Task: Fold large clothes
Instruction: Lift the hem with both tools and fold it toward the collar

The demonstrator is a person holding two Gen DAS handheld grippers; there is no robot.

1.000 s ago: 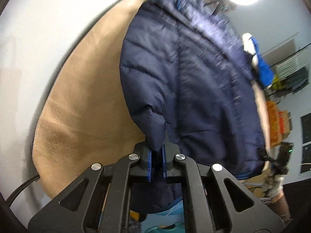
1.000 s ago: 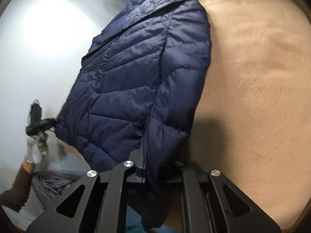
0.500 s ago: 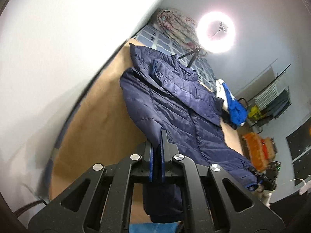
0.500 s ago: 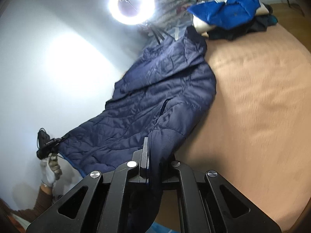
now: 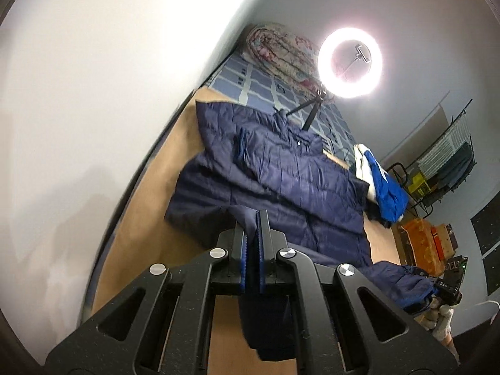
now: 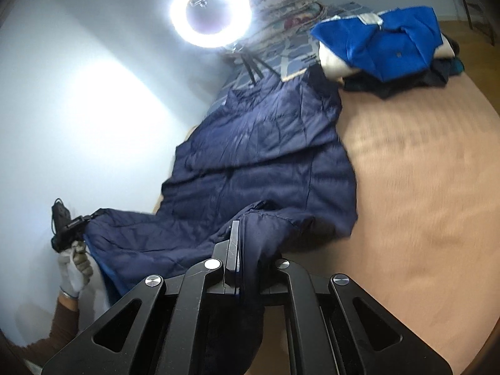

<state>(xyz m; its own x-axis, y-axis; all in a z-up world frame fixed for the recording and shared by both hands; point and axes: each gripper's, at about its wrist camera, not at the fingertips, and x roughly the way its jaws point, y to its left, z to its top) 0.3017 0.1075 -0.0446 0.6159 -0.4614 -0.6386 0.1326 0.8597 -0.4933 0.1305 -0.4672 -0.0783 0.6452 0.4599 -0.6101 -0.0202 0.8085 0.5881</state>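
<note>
A navy puffer jacket (image 5: pixel 290 184) is held at its near edge by both grippers over a tan bed cover (image 6: pixel 422 193).

The jacket is spread lengthwise across the cover, its far end lying flat toward the ring light (image 5: pixel 350 62) while the near hem is raised off the bed. The left gripper (image 5: pixel 252 243) is clamped on one lower corner, and the right gripper (image 6: pixel 242 250) is closed on the other, with loose fabric draped over its fingers. The two corners are judged to be pinched apart so that the hem is kept taut and level for a fold. A pile of folded clothes topped by a blue garment (image 6: pixel 384 43) is stacked beside the jacket's far end, probably finished work kept out of the way.
</note>
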